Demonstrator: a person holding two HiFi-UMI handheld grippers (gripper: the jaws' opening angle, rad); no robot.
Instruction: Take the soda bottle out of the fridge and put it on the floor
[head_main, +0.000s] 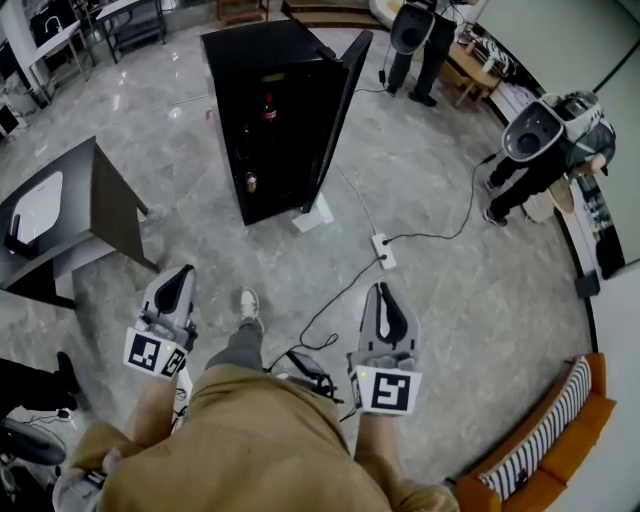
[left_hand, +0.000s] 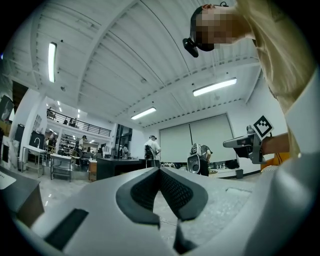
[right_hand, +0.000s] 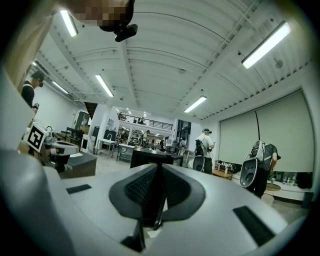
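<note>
- Dark table (head_main: 95, 190) at far L, near the walk line. Keep L elbow clear of it on the approach.
- Left gripper (head_main: 182, 274): held low in front of body, well apart from the fridge. Jaw tips meet and nothing is betw. them, so it is clenched and empty.
- Fridge (head_main: 265, 60) straight ahead, its door (head_main: 340, 110) swung open on the R side. Soda bottle (head_main: 268, 108) stands upright on an upper shelf, red band showing. A smaller item (head_main: 250, 182) sits lower down; can't tell what it is.
- Step in hand, by my reading: approach only. Nothing is grasped yet and the task is at its start.
- Right gripper (head_main: 381, 290): also low, jaws pressed flat together, empty.
- Plan: close the gap first, then spread one gripper's jaws before entering the fridge. Take the bottle on its body below the neck w/ jaws level. Lift it clear of the shelf lip and pull straight out, avoiding the door edge.
- Power strip (head_main: 383, 250) and cable (head_main: 330, 310) lie on the floor betw. me and the fridge. That is a trip risk; set the bottle on bare floor away from both.
</note>
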